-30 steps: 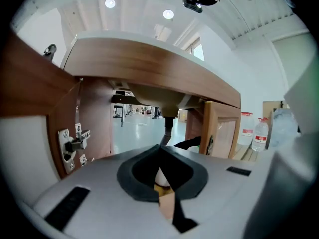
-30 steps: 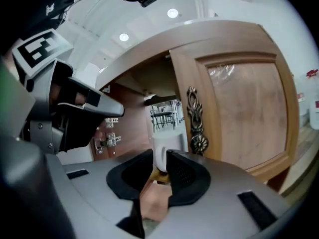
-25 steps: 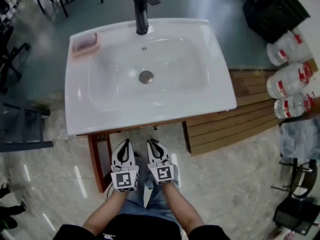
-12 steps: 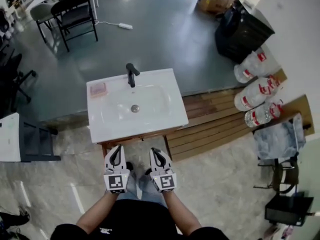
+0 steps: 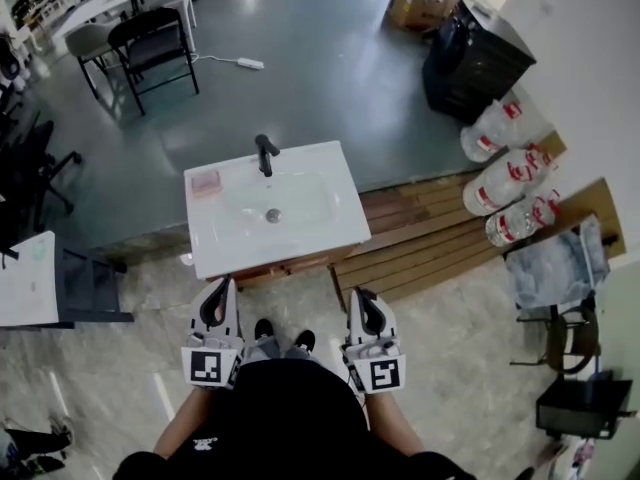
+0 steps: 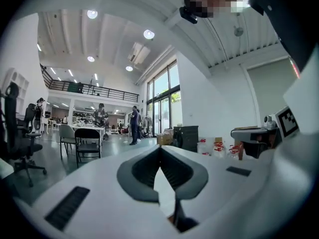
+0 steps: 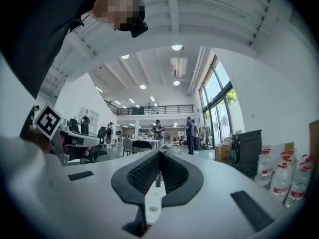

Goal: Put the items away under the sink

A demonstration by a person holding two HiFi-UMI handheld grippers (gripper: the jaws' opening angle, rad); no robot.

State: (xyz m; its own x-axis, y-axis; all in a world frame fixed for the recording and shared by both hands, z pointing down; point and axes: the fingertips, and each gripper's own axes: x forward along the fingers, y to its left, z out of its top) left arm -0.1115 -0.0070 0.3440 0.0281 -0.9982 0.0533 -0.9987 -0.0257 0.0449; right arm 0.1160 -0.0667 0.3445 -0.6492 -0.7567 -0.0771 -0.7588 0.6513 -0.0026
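Note:
The white sink (image 5: 300,233) with a black faucet (image 5: 265,153) stands on a wooden cabinet (image 5: 285,265), seen from high above in the head view. A pink soap dish (image 5: 205,181) rests on its back left corner. My left gripper (image 5: 224,286) and right gripper (image 5: 359,296) hang at my sides, well short of the cabinet. Both are shut with nothing between the jaws. In the left gripper view the left gripper (image 6: 159,149) points level across the room, and the right gripper (image 7: 158,154) does the same. The cabinet's inside is hidden.
Wooden planks (image 5: 430,233) lie right of the sink, with large water bottles (image 5: 500,168) and a black bin (image 5: 478,58) beyond. A dark shelf unit (image 5: 85,288) and white table (image 5: 25,278) stand at the left. Chairs (image 5: 150,38) stand far back. People (image 6: 133,125) stand in the distance.
The head view has pulled up and back from the sink. Both grippers have moved apart to either side of my body and stay shut and empty.

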